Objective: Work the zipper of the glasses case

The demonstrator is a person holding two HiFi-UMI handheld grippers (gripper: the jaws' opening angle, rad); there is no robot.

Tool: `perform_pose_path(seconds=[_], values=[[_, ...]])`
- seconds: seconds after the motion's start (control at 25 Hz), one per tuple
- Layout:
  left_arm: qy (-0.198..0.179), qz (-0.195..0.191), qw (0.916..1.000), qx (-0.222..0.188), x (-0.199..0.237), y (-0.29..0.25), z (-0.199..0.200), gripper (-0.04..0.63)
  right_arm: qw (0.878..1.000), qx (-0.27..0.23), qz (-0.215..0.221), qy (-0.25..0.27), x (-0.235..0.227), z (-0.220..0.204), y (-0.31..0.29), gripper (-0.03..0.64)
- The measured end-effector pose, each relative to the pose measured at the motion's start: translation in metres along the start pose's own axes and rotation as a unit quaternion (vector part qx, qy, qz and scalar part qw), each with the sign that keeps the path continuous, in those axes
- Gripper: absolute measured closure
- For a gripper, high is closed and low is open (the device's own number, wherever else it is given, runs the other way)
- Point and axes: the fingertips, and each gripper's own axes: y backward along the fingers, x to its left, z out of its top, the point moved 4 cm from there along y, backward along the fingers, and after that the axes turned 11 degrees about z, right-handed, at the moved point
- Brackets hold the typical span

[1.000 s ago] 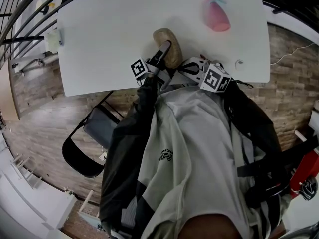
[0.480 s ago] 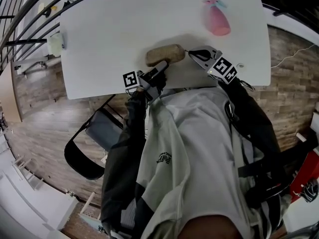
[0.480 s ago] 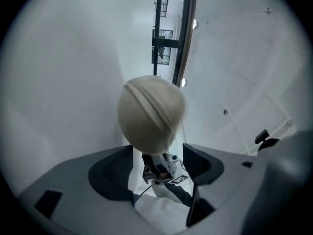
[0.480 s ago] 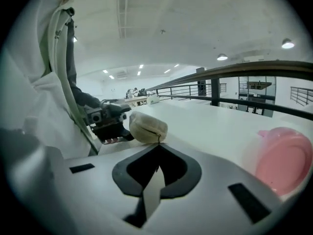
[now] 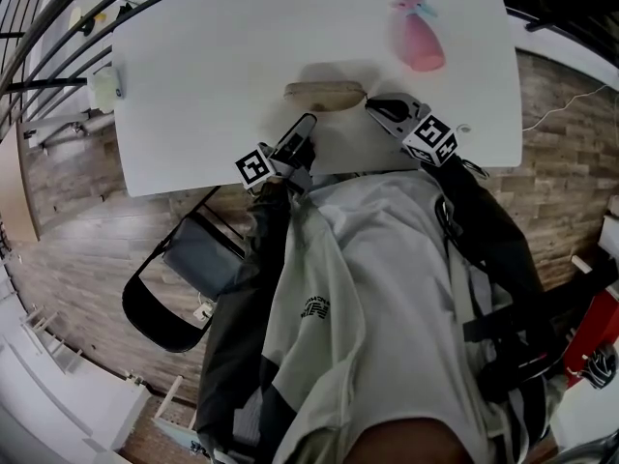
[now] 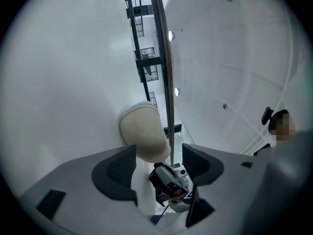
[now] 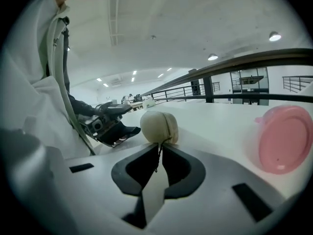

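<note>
The right gripper (image 7: 159,145) has its jaws almost together and just beginning to part, with the thin dark zipper pull (image 7: 158,158) between their tips. The pull runs straight to the near end of the beige glasses case (image 7: 159,126). The left gripper (image 6: 159,151) stands wide open. The case's other end lies just ahead of its pads, and I cannot tell whether they touch it.

The case lies lengthwise a little in from the near edge of the white worktop (image 5: 213,56), about midway along it, with a gripper at each end. A pink container (image 5: 419,39) lies well apart from it, further in and toward the worktop's right end. A small pale thing (image 5: 104,85) sits at the left edge.

Beyond the worktop, dark railings (image 5: 58,27) run along the far left. The floor (image 5: 87,220) is wood plank, with a dark chair (image 5: 179,288) standing by the near left corner. Round lights (image 7: 275,35) dot a pale ceiling.
</note>
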Motion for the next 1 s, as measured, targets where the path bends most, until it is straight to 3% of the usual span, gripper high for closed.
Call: perform_pose_path(seconds=[0.12, 0.32, 0.4, 0.48, 0.68, 1.0], values=[[0.011, 0.001, 0.9996, -0.026, -0.001, -0.002, 0.002, 0.288, 1.000, 0.000, 0.005, -0.031, 0.002, -0.002, 0.009, 0.508], [0.009, 0.024, 0.9980, -0.058, -0.001, 0.010, 0.006, 0.289, 0.995, -0.058, -0.015, -0.077, 0.003, 0.004, 0.044, 0.508], [-0.008, 0.030, 0.9963, -0.080, -0.002, 0.015, 0.012, 0.369, 0.991, -0.092, -0.025, -0.097, 0.002, 0.009, 0.054, 0.508], [-0.030, 0.037, 0.9940, -0.098, -0.003, 0.017, 0.017, 0.465, 0.987, -0.115, -0.025, -0.110, 0.002, 0.014, 0.055, 0.513], [-0.048, 0.034, 0.9928, -0.104, -0.006, 0.012, 0.013, 0.585, 0.980, -0.155, -0.008, -0.128, 0.003, 0.024, 0.041, 0.620], [-0.057, 0.032, 0.9942, -0.085, -0.009, -0.004, 0.007, 0.586, 0.974, -0.173, 0.012, -0.145, 0.007, 0.037, 0.021, 0.621]])
